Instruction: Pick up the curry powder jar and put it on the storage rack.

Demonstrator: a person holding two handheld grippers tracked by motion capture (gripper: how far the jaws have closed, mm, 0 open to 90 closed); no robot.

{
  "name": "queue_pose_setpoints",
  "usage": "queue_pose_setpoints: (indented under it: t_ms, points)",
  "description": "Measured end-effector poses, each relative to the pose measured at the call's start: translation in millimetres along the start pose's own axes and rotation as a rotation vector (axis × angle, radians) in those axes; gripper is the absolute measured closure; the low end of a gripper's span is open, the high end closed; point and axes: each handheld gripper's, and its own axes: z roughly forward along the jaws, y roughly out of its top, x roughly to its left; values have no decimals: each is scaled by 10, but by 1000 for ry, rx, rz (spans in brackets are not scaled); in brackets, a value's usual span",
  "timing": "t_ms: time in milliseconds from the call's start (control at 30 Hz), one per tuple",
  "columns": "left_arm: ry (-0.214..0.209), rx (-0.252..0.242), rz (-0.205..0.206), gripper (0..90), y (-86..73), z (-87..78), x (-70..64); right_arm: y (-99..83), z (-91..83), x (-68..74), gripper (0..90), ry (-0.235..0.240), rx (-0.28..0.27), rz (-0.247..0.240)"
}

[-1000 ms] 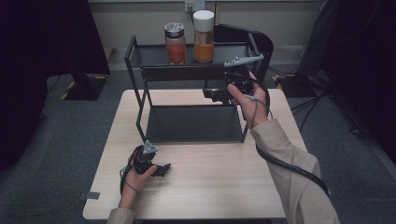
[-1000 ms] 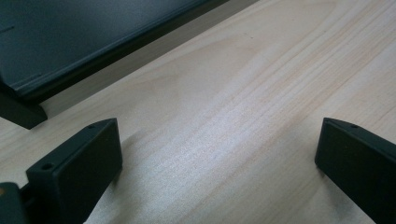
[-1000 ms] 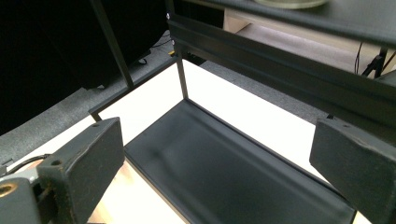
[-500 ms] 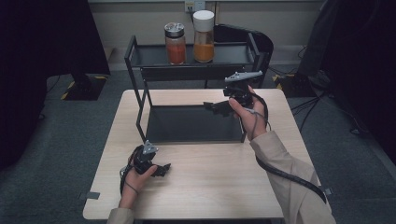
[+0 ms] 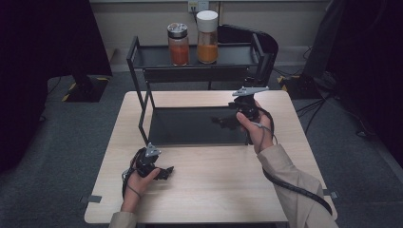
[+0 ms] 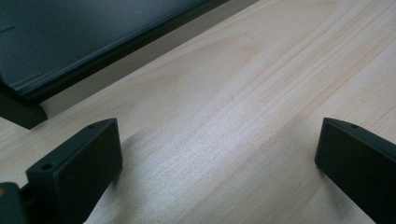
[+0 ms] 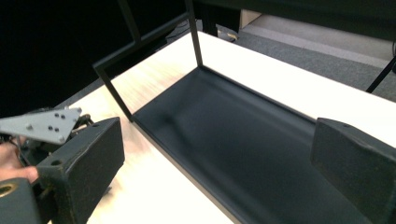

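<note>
High view shows the right gripper (image 5: 223, 119), jaws wide and empty, held over the black rack's lower shelf (image 5: 190, 128), while the left gripper (image 5: 164, 172), also wide, rests on the table (image 5: 214, 190) near that shelf's front edge.

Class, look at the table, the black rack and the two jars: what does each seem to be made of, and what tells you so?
Table: pale wood or wood-look laminate, matt, with visible grain lines.
Rack: probably painted metal, from its thin straight black bars and flat trays with a dull sheen.
Jars: clear glass or plastic, since the orange contents show through; one lid looks silvery, the other white.
</note>
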Motion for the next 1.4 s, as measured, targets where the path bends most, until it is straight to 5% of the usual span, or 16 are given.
queue_pose_setpoints:
  t_ms: [1400]
  points:
    - [0,1,1,0,1,0,0,-945,-12,-225,21,77,56,-14]
